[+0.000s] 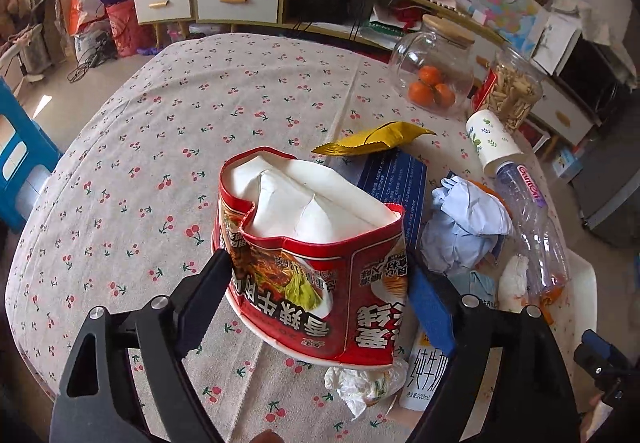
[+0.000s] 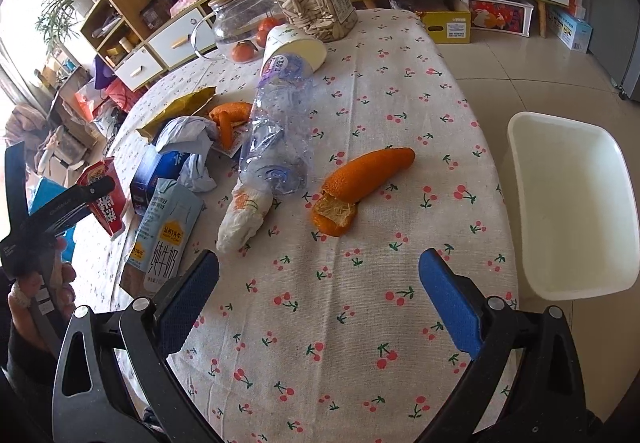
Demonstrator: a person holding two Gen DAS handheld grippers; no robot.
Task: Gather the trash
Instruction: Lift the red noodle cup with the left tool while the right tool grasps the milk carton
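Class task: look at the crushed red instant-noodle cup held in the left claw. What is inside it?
Inside the crushed red paper noodle cup, only its creased white lining shows, with no contents visible. The folded walls hide the bottom, so anything lying there cannot be seen.

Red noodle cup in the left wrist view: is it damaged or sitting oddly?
Yes. The red noodle cup is crushed: its rim is folded inward and torn on one side. It sits tilted between the left gripper fingers, above the table.
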